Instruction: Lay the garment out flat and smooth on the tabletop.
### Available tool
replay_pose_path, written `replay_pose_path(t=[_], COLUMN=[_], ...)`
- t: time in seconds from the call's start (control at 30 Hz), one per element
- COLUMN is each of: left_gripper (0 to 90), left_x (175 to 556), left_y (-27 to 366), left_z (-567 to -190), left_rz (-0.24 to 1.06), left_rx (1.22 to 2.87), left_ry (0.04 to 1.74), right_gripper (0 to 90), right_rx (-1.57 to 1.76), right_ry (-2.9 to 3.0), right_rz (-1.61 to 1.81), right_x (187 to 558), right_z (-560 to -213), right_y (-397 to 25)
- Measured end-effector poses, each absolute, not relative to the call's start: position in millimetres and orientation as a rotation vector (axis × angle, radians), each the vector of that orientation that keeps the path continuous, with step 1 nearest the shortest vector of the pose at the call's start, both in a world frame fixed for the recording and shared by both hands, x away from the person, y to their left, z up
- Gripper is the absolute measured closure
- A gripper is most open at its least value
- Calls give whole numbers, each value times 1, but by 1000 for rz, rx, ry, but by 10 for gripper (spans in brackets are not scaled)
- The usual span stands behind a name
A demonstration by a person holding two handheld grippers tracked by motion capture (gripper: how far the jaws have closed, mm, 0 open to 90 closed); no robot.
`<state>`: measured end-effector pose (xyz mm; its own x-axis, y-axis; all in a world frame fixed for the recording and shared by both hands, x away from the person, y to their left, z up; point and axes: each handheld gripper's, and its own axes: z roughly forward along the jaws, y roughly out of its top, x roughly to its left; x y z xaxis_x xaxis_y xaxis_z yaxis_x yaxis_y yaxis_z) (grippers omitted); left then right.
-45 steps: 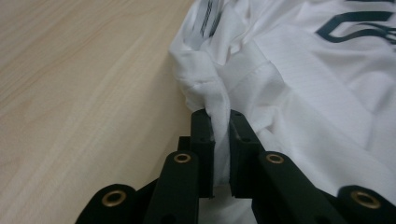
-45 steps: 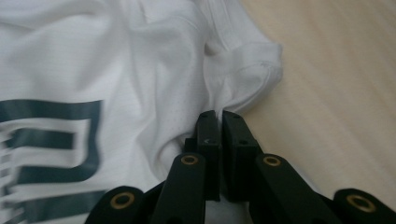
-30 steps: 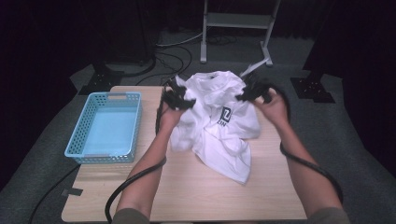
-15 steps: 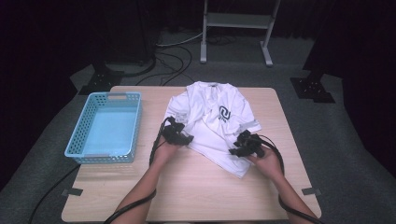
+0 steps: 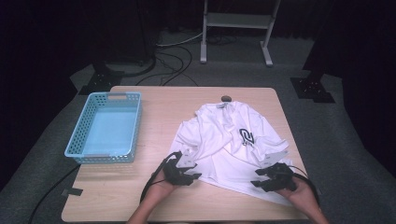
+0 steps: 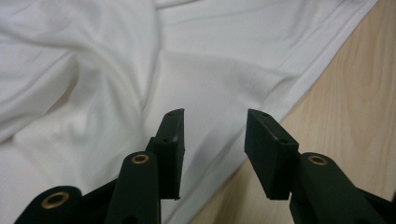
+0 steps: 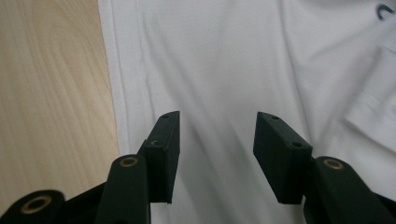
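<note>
Now a white T-shirt (image 5: pixel 229 144) lies spread on the right half of the wooden counter (image 5: pixel 154 95), collar toward the far edge and hem toward the person, with a dark logo (image 5: pixel 246 136) on its chest and soft wrinkles across the cloth. Both grippers sit at the near hem. At the shirt's near left corner, the left gripper (image 5: pixel 190 173) has its fingers (image 6: pixel 170 140) spread apart with nothing between them; in the left gripper view they hover over the hem where the fabric meets bare wood. Near the shirt's right corner, the right gripper (image 5: pixel 261 178) has its fingers (image 7: pixel 164 144) spread too, gripping nothing, with white cloth below them and the hem edge just to one side. A light blue basket (image 5: pixel 74 145) stands on the counter's left side, well apart from the shirt
</note>
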<state>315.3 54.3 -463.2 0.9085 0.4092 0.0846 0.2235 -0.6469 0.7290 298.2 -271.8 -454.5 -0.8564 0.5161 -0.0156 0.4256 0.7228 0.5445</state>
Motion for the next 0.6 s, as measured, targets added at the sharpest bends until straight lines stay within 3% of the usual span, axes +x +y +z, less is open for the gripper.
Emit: replay_pose_path(t=[0.13, 0.3, 0.33, 0.37, 0.4, 0.43, 0.47, 0.53, 0.6], left_gripper=[546, 584, 590, 597, 592, 545, 432, 370, 352], left_x=[325, 298, 286, 258, 258, 237, 232, 233, 246], left_y=[48, 69, 73, 79, 79, 80, 80, 80, 78], left_z=[-471, -473, -472, -468, -468, -463, -460, -457, -450], left_rz=[265, 213, 177, 1, 1, -115, -71, -49, 73], left_rx=[2333, 2285, 2286, 2313, 2313, 2352, 2341, 2298, 2228], left_ry=[510, 597, 600, 584, 584, 543, 541, 554, 616], right_gripper=[507, 522, 522, 517, 517, 518, 498, 476, 454], right_rx=[765, 717, 699, 654, 654, 574, 553, 646, 704], right_ry=[2772, 2786, 2796, 2865, 2865, 2985, 2999, 2931, 2894], right_rz=[839, 880, 884, 884, 884, 841, 819, 891, 924], right_x=[301, 282, 274, 258, 258, 243, 240, 246, 256], right_z=[-461, -463, -463, -461, -461, -457, -454, -448, -447], right_y=[-260, -263, -265, -267, -267, -269, -271, -277, -280])
